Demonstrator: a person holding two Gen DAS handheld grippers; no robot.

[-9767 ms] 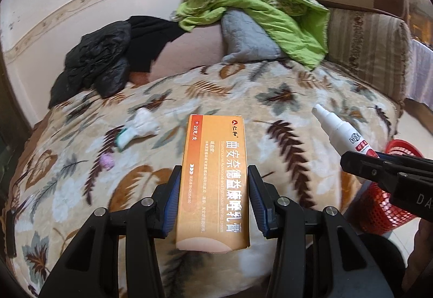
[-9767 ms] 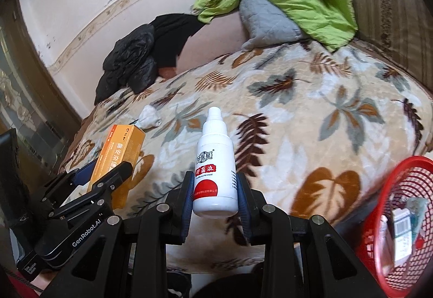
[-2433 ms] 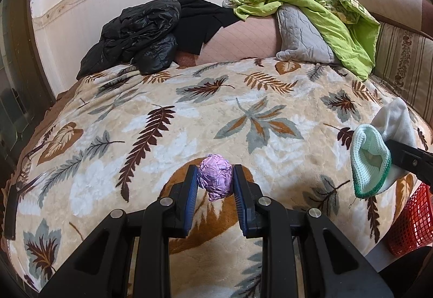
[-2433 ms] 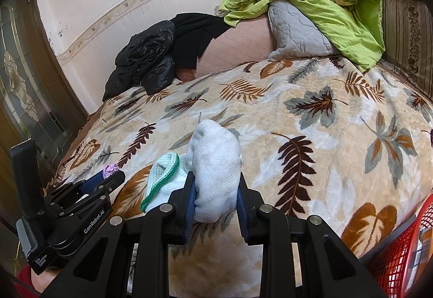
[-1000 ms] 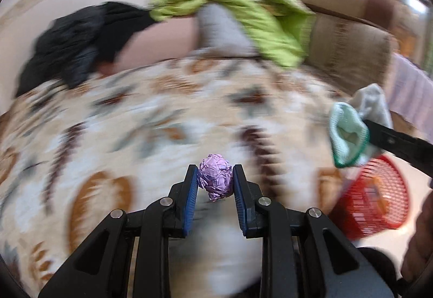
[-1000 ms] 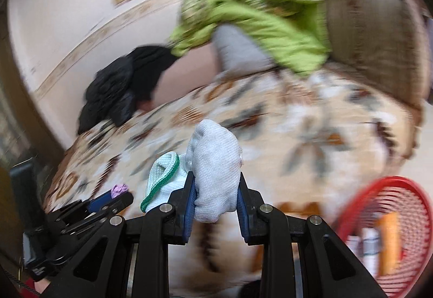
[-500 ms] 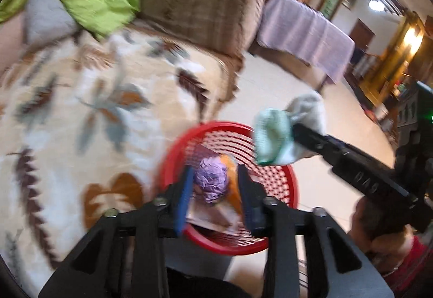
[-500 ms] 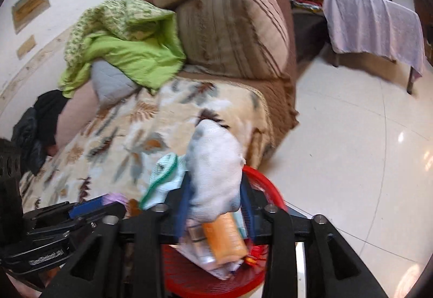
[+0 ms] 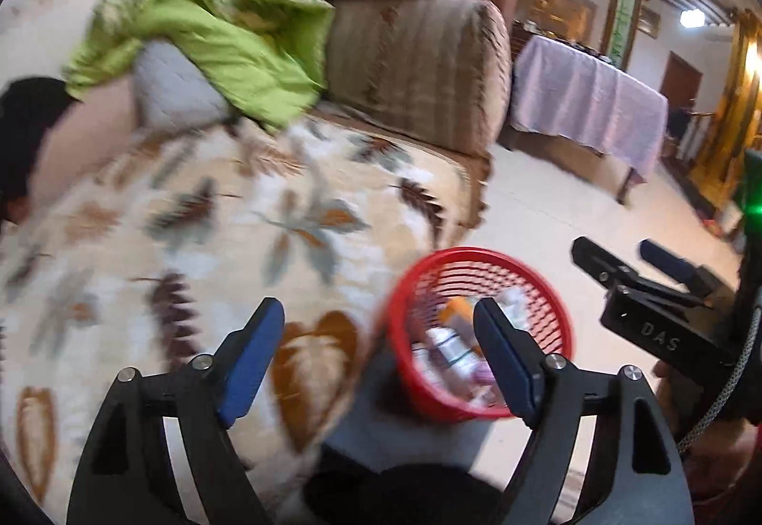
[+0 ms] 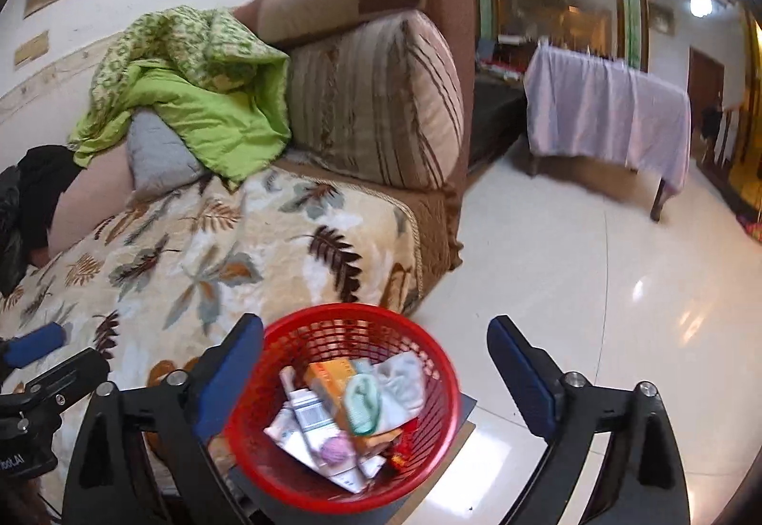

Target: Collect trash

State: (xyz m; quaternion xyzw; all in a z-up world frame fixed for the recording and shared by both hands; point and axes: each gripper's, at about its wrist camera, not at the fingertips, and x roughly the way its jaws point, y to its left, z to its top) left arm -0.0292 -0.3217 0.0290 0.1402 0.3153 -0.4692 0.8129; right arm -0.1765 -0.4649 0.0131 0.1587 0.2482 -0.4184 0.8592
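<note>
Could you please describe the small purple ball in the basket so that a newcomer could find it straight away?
Beside the leaf-patterned sofa blanket stands a red mesh basket. Low among its boxes and tubes lies the crumpled purple ball. It is the only round, lilac thing there.

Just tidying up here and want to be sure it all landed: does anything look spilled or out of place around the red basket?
Nothing stands out. The red basket stands upright beside the sofa, with the white sock, purple foil ball and orange box inside. No trash shows on the floor around it.

Left wrist view: blanket (image 9: 200, 239) motion-blurred, pattern smeared.
</note>
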